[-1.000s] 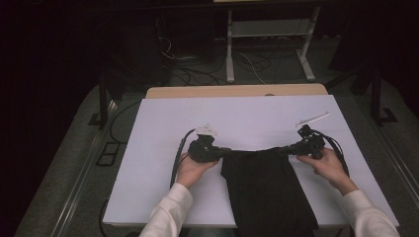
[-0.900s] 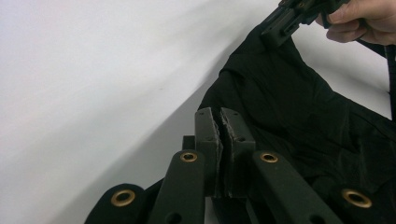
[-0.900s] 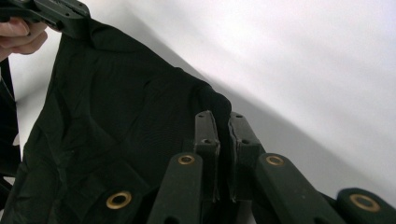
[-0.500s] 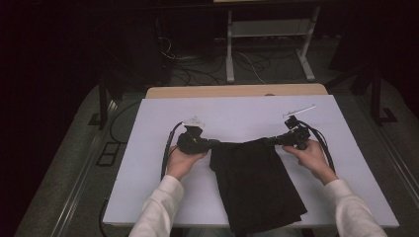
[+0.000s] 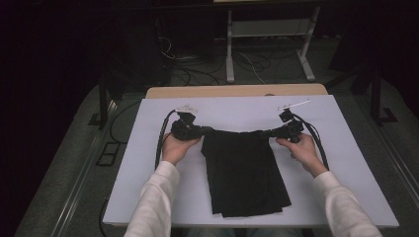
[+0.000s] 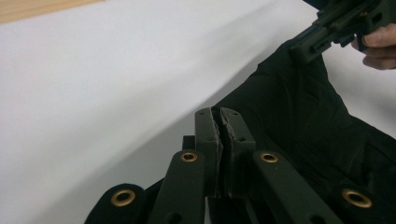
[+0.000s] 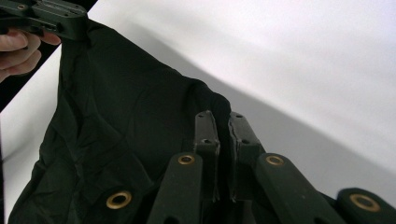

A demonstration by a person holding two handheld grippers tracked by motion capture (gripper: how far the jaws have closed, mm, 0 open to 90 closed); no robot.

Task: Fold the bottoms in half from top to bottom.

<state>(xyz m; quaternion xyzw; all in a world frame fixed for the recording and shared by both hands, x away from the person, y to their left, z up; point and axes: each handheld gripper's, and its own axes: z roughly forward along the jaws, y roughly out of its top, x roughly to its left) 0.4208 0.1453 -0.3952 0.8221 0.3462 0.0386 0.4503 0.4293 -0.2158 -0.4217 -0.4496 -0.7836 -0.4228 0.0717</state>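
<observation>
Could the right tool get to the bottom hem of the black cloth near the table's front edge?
Probably not as things stand: the right tool is shut on the top corner of the black cloth, as is the left tool. The white table cover beside the cloth lies bare.

Cloth's (image 5: 245,173) gripped corners seemingly tool-hidden

Black creased fabric garment (image 5: 244,173): far edge lifted and pulled taut at both top corners, sagging slightly between them. The rest lies flat mid-bench, trailing to the near edge, bottom hem skewed toward the right corner.
</observation>
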